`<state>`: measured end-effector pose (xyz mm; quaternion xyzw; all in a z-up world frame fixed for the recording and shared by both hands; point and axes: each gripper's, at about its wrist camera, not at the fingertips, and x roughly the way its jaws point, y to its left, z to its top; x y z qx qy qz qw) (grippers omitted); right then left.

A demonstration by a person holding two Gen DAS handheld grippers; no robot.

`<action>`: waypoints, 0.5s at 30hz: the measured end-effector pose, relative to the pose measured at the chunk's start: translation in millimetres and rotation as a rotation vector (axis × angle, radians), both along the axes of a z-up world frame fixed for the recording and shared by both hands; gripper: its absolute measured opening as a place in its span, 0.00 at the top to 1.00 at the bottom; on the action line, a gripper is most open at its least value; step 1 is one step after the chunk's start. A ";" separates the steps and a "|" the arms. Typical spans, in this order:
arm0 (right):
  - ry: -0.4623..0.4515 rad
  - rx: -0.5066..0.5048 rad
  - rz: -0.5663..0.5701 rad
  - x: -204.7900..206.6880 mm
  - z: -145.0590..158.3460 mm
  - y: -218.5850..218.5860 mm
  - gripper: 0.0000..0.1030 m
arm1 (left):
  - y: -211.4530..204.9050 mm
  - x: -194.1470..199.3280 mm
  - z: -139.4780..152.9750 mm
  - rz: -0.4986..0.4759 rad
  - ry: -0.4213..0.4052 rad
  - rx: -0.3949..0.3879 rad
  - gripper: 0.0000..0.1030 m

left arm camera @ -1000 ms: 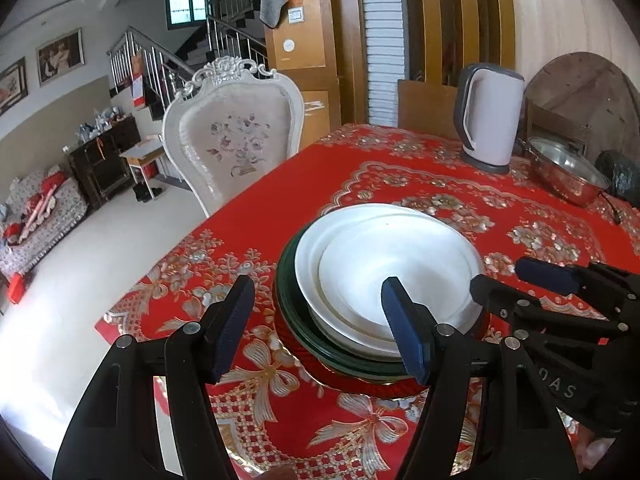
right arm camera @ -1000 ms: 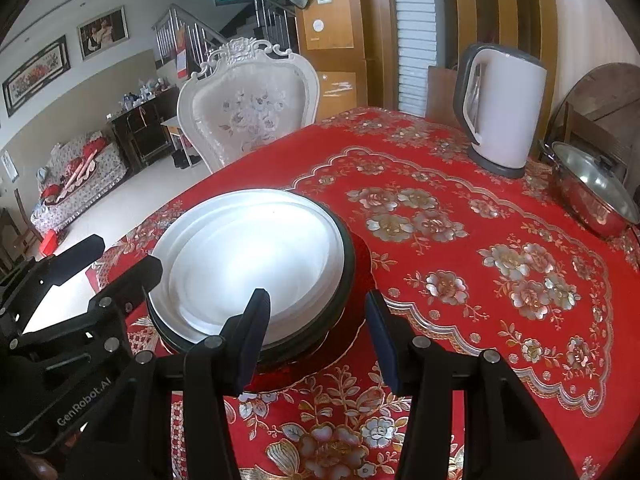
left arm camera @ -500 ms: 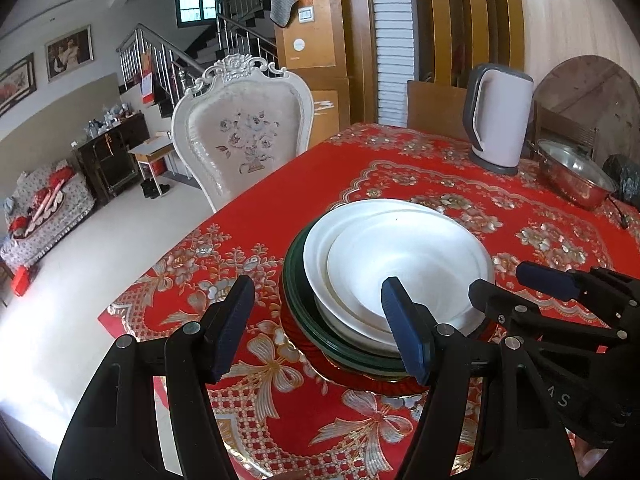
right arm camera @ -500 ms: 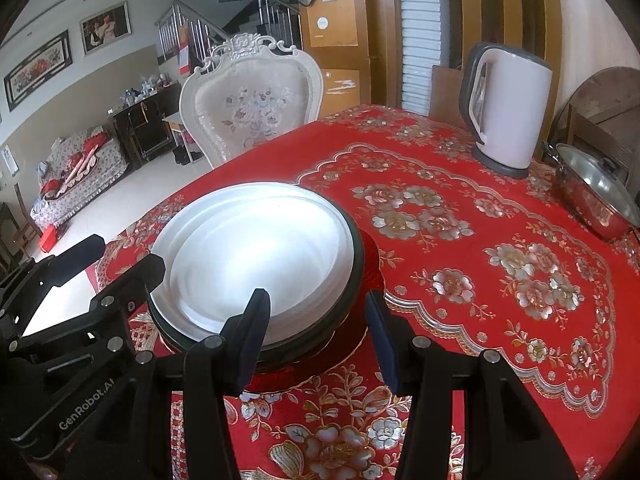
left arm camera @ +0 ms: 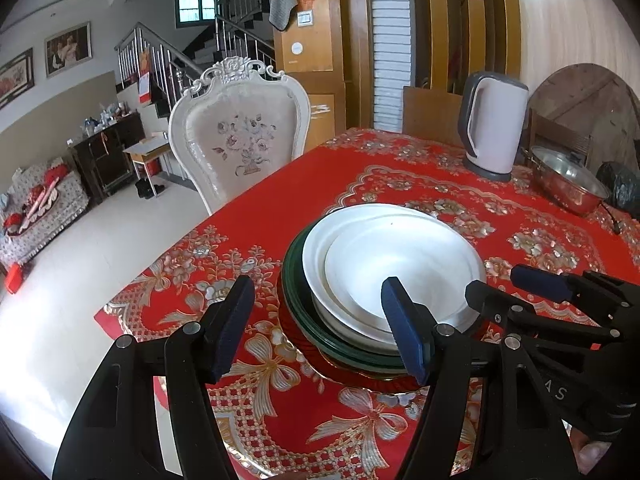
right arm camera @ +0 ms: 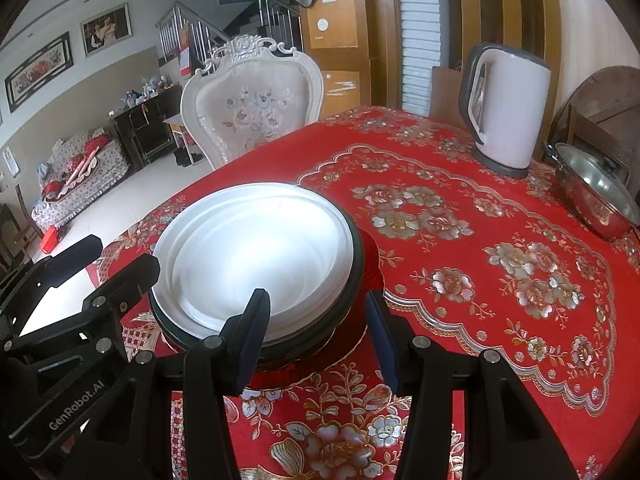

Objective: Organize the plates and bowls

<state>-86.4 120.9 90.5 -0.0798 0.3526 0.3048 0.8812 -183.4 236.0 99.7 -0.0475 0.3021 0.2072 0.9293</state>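
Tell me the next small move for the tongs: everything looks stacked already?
Probably ease both tongs back from the stack. The white plates already sit nested on the dark green plate and red plate, and the left tongs and right tongs stand open, holding nothing.

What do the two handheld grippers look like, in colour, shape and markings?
Both the left gripper and the right gripper are black linkage frames with silver pivot pins and two flat fingers faced with dark blue pads. White "GenRobot.AI" lettering marks the left gripper's side.
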 end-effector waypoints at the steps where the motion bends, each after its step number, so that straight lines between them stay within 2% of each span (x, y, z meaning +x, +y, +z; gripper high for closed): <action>1: 0.000 0.000 -0.001 0.3 -0.5 0.5 0.52 | 0.3 -0.1 -0.1 0.002 0.000 0.000 0.35; 5: -0.001 -0.001 0.007 -1.0 -0.7 2.1 0.52 | 1.7 -0.7 -1.0 0.005 -0.001 -0.010 0.35; 9: 0.003 -0.004 0.008 -1.8 -1.7 3.9 0.52 | 4.0 -1.3 -3.1 0.004 0.005 -0.024 0.25; 15: 0.004 -0.007 0.011 -1.8 -2.4 4.8 0.52 | 3.7 -2.7 -3.4 0.018 0.004 -0.003 0.25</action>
